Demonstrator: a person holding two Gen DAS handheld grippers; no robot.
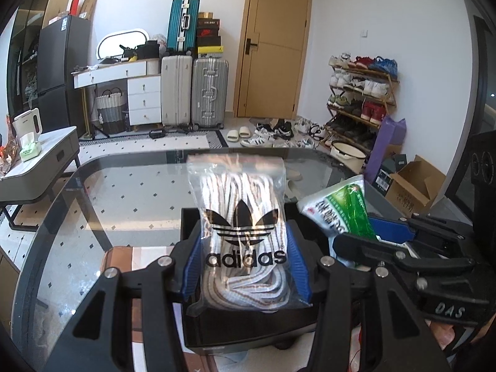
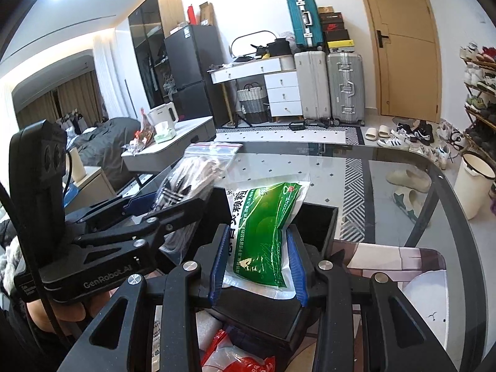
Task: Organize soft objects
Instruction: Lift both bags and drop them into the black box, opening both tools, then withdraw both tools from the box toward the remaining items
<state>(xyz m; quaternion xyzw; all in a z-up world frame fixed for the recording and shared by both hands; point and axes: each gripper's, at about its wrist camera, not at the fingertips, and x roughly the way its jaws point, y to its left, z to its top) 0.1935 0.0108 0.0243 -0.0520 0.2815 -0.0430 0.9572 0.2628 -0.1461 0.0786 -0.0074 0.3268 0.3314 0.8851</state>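
Jaws: both pairs clamped on a load. Left gripper (image 1: pixel 246 266) pinches the laces bag (image 1: pixel 240 229) between its blue pads (image 1: pixel 299 266), low on the bag, near the printed logo. Right gripper (image 2: pixel 257 266) pinches the green packet (image 2: pixel 263 232) at its lower half.

Position: both items are held upright over the black box (image 2: pixel 322 229), which sits on the glass table (image 1: pixel 124 192). Laces bag on the left, packet just beside it on the right; whether the two touch, cannot tell. Neither is lying in the box yet, by the look of it.

Handling (judgement): the laces bag is thin clear plastic with a zip top, stuffed with striped flat laces. Light, squashy, film likely slippery. A grip across the filled middle bears on the laces themselves; the empty top flap would fold and slide. The packet is a light, limp foil-type pouch, creased where clamped; grip its body rather than the sealed edge. Neither looks fragile.

Writing: "adidas" with trefoil on the bag. Packet carries Chinese text, white and green, not fully legible. "DAS" on the right gripper's body seen from the left view; "GenRobot.AI" on the left gripper's body seen from the right view.
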